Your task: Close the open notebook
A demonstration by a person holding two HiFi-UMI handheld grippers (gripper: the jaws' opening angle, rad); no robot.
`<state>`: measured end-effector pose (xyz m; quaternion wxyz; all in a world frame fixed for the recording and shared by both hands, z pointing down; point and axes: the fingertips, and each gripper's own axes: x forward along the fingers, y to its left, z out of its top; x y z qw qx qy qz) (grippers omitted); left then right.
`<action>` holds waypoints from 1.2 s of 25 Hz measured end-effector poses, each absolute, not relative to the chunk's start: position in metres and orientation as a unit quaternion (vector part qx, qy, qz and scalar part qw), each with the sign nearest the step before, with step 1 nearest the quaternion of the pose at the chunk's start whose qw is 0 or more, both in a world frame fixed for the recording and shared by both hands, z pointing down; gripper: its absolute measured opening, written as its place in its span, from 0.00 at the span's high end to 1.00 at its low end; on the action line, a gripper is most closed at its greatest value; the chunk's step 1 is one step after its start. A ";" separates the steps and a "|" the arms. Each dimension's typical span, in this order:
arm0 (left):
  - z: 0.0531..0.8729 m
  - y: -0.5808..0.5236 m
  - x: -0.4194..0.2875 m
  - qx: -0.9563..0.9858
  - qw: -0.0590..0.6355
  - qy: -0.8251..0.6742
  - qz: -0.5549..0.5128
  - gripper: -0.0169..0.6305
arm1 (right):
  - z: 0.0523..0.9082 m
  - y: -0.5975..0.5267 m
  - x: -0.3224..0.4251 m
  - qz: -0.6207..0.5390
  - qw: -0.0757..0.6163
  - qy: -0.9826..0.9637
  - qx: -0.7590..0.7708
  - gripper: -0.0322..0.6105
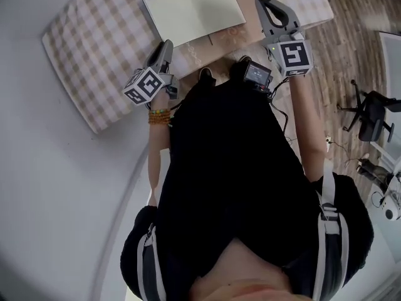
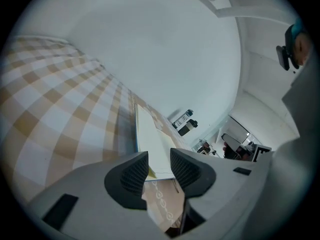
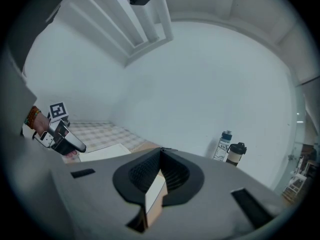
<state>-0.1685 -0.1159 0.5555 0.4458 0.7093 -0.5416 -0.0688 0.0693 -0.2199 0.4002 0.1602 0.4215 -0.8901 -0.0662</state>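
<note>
Over the check-clothed table (image 1: 94, 49), the person reached both arms forward from the body, and the left wrist, with its beaded bracelet (image 1: 158, 115), angled inward. The left tongs (image 1: 165, 47) pointed slightly downward, released and spread wide. The near left corner of the notebook (image 1: 194, 8) lay just beyond their tips. The right tongs (image 1: 263, 2) were clenched shut and hung just beside the notebook's right edge. The notebook lay flat between the two tools on a brown patterned strip (image 1: 216, 42), a plain cream face upward. Whether that face was a page or the cover, I couldn't tell.
</note>
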 end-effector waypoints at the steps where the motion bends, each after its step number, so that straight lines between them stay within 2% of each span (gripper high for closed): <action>1: 0.555 -0.115 -0.169 0.708 0.448 -0.542 -0.070 0.74 | 0.401 -0.221 0.070 -0.065 0.161 -0.890 0.422 0.95; 15: 0.555 -0.112 -0.167 0.716 0.457 -0.524 -0.066 0.74 | 0.412 -0.222 0.050 -0.058 0.162 -0.894 0.413 0.95; 30: 0.564 -0.107 -0.170 0.689 0.517 -0.487 -0.144 0.74 | 0.421 -0.212 0.035 -0.049 0.157 -0.898 0.407 0.95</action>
